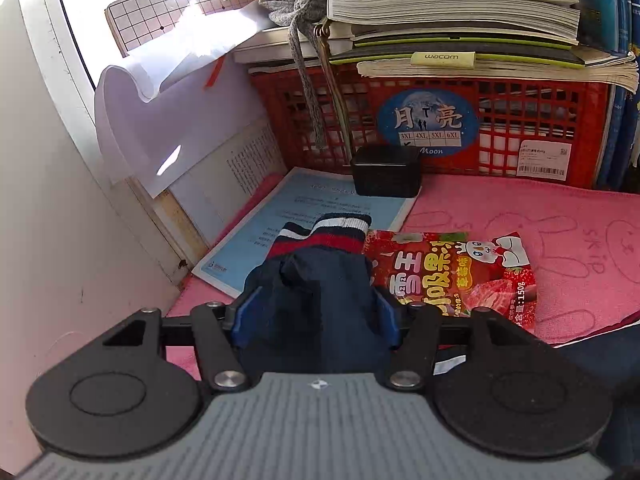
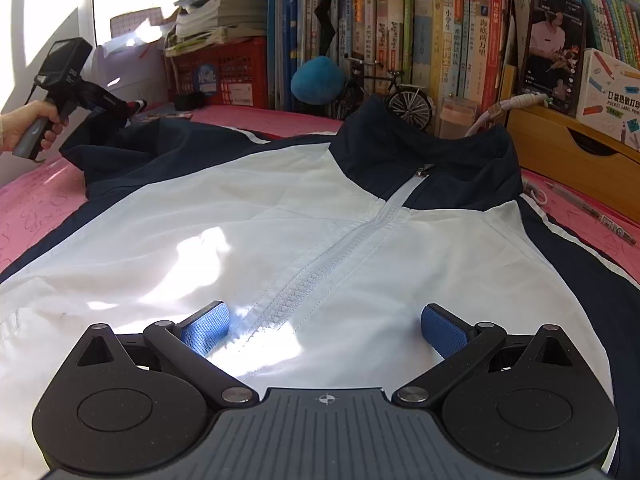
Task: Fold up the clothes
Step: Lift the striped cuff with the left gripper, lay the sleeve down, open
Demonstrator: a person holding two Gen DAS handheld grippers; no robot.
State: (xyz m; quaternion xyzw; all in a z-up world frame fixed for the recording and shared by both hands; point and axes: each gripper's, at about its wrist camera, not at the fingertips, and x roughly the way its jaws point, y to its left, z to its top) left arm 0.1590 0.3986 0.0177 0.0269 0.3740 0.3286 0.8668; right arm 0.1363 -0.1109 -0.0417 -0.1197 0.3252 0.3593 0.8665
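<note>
Left gripper: jaws spread wide, blue pads flanking the navy sleeve, pressing contact unclear. Pitched down toward the surface. In the right wrist view, seen far left, gripped at the handle by a hand. Right gripper: jaws wide apart, pads clear of each other, angled down, hovering over the jacket front, astride the zipper line.

**Black linkages, blue pads, ribbed grey bodies**

Here's the left gripper: ribbed grey housing with a small compass emblem, black round discs either side, silver pivot screws, blue textured pads. The right gripper matches it. A hand wraps a grey handle.
</note>
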